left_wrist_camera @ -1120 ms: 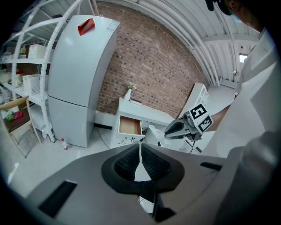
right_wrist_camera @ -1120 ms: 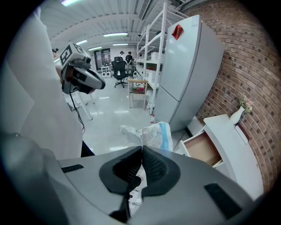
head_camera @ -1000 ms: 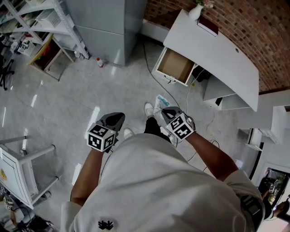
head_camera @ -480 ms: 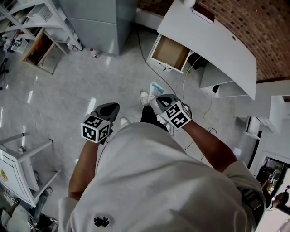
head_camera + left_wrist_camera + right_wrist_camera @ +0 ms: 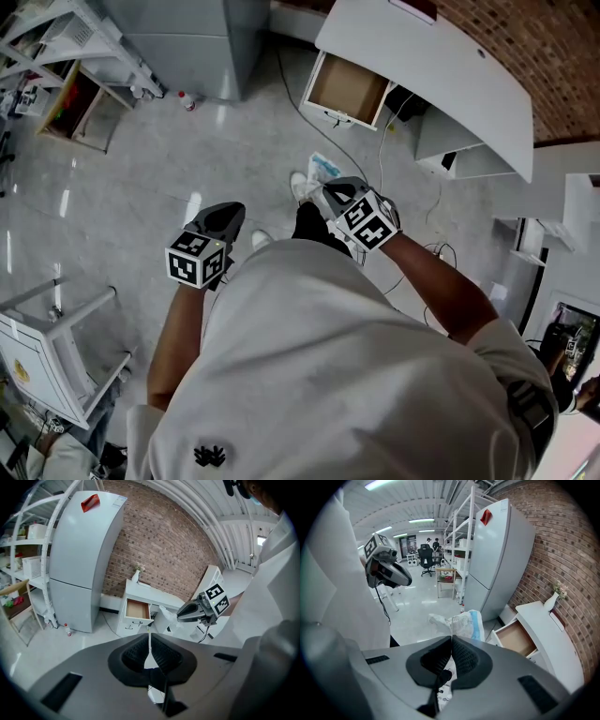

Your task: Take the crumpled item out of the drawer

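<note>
A red brick wall (image 5: 164, 541) backs a white desk (image 5: 441, 75) with a small white vase (image 5: 551, 601) on it. Beside the desk stands a tall grey refrigerator (image 5: 497, 555), then white shelving (image 5: 469, 536). The pale grey floor (image 5: 112, 178) is glossy (bright streaks lie on it), and strip lights (image 5: 423, 521) line the ceiling.

The crumpled wrapper (image 5: 461, 622) sits between the jaws of the right gripper (image 5: 451, 637), with the drawer (image 5: 349, 87) open from the desk (image 5: 441, 80) ahead of it and the refrigerator (image 5: 192, 42) ahead of the left gripper (image 5: 226, 214).
</note>
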